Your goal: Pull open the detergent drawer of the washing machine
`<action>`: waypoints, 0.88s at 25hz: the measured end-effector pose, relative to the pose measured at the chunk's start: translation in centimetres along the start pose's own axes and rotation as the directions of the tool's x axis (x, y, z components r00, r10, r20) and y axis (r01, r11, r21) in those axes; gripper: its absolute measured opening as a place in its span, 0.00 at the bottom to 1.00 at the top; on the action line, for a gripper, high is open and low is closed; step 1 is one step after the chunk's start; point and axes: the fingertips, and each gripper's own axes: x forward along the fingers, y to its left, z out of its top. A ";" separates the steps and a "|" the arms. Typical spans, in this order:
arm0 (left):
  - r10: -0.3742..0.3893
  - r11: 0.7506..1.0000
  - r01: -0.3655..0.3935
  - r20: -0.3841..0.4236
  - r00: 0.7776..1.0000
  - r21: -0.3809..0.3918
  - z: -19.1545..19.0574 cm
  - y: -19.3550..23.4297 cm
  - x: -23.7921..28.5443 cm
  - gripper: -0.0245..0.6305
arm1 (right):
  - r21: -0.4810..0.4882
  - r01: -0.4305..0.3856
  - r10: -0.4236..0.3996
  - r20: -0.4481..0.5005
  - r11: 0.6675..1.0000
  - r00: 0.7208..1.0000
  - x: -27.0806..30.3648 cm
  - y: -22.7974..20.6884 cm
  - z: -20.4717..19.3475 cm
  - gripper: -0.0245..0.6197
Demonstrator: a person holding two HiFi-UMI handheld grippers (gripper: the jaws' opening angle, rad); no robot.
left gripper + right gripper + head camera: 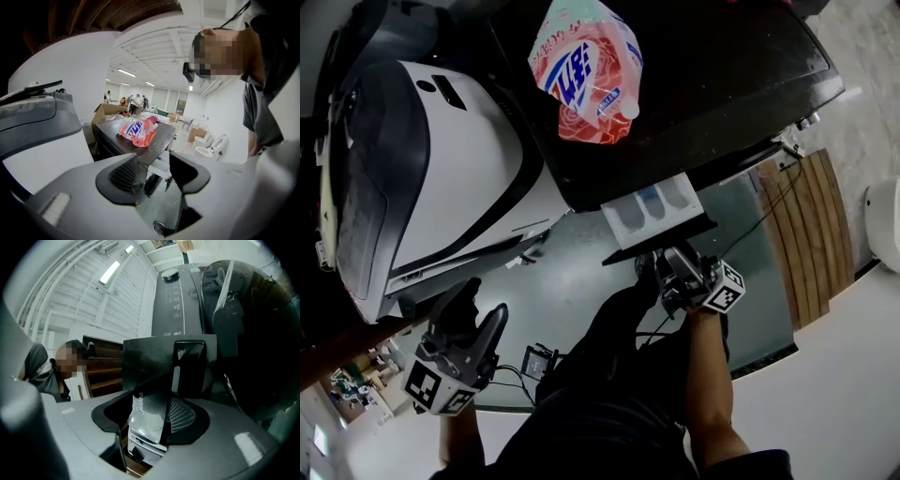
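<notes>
The detergent drawer stands pulled out from the front of the dark washing machine, and its white tray with bluish compartments is visible from above. My right gripper is just on the near side of it, with the jaws spread. In the right gripper view the drawer's white front shows between the pads, but they do not press on it. My left gripper is well apart at the near left, also spread and holding nothing. A red-and-white detergent bag lies on the machine's top. A white and grey machine stands at the left.
</notes>
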 end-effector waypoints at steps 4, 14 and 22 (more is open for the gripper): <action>-0.013 1.000 0.013 0.014 1.000 0.014 0.9 -1.0 0.4 0.44 | 0.007 -0.003 0.003 -0.021 1.000 1.000 -3.6 2.5 -0.3 0.39; -0.014 0.999 0.010 0.099 0.995 0.034 4.2 -4.0 -0.8 0.44 | 0.041 0.103 -0.096 -0.151 0.994 0.984 -3.3 2.1 -0.4 0.44; 0.042 0.998 -0.050 0.228 0.973 0.033 8.3 -5.9 -4.1 0.44 | -0.057 0.334 -0.330 -0.377 0.941 0.866 -6.2 2.8 -1.1 0.45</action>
